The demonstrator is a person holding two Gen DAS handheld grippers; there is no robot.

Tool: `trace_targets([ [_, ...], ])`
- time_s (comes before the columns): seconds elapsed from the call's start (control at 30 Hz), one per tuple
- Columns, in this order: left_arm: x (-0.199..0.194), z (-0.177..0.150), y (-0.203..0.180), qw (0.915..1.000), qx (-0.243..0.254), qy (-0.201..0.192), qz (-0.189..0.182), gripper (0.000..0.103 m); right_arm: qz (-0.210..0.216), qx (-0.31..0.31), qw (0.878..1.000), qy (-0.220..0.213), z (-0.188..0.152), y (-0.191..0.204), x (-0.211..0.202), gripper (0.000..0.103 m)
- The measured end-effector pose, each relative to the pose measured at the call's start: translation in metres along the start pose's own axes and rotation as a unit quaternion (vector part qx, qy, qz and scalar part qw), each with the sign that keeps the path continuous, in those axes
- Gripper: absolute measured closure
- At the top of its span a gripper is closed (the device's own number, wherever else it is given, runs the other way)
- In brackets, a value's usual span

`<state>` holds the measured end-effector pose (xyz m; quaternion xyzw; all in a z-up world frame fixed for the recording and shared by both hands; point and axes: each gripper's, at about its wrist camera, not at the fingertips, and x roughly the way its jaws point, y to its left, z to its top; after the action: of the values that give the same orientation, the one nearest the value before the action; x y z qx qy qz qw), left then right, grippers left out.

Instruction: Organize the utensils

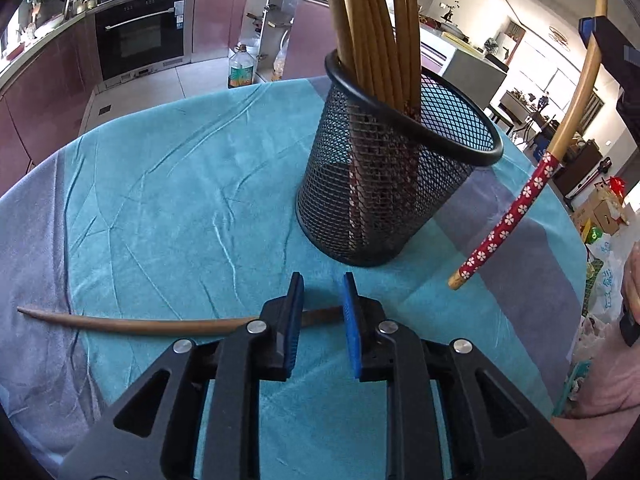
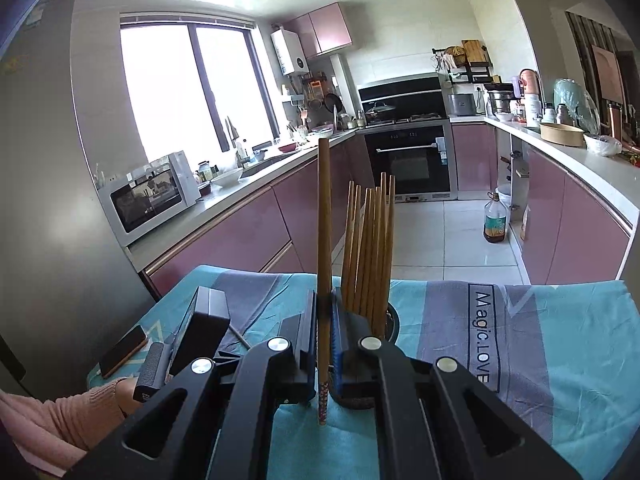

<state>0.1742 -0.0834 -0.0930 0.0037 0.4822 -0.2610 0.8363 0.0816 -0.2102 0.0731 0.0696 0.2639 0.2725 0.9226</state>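
Note:
A black mesh cup [image 1: 384, 184] stands on the teal tablecloth [image 1: 180, 200] and holds several wooden chopsticks [image 1: 376, 32]. One brown chopstick [image 1: 140, 322] lies flat on the cloth and runs crosswise under my left gripper [image 1: 323, 284]. The blue pads stand a little apart and do not press on it. My right gripper [image 2: 323, 300] is shut on a chopstick [image 2: 324, 220] with a red flowered end [image 1: 516, 212], held upright just in front of the cup. The right gripper's fingers hide most of the cup; only its rim [image 2: 394, 322] shows.
A phone [image 2: 124, 350] lies near the table's left edge beside a person's pink sleeve [image 2: 60, 416]. An oil bottle [image 2: 496, 220] stands on the tiled floor beyond the table. Pink kitchen cabinets and an oven [image 1: 140, 40] line the far side.

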Motion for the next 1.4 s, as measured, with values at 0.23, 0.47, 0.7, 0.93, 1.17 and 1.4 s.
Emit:
trace_targets([
  [0.23,-0.017,-0.023,0.015,0.9989,-0.013,0.019,-0.042,0.085,0.002,0.006,1.000,0.004,-0.003,-0.004,0.000,0.097],
  [0.47,-0.049,-0.055,0.037,0.9986,-0.041,-0.001,-0.033,0.079,0.008,0.003,1.000,0.010,-0.007,0.000,0.004,0.097],
  [0.7,-0.104,-0.084,0.069,0.9862,-0.135,-0.074,0.060,0.076,0.016,0.002,1.000,0.023,-0.011,0.004,0.014,0.097],
  [0.93,-0.121,-0.099,0.107,0.9652,-0.212,-0.078,0.132,0.072,0.038,-0.002,0.999,0.038,-0.017,0.014,0.025,0.097],
  [1.17,-0.109,-0.097,0.116,0.9680,-0.210,-0.065,0.120,0.068,0.081,-0.003,0.995,0.054,-0.030,0.036,0.040,0.096],
  [1.4,-0.079,-0.066,0.103,0.9801,-0.163,-0.060,0.097,0.068,0.089,-0.004,0.995,0.053,-0.030,0.046,0.037,0.096],
])
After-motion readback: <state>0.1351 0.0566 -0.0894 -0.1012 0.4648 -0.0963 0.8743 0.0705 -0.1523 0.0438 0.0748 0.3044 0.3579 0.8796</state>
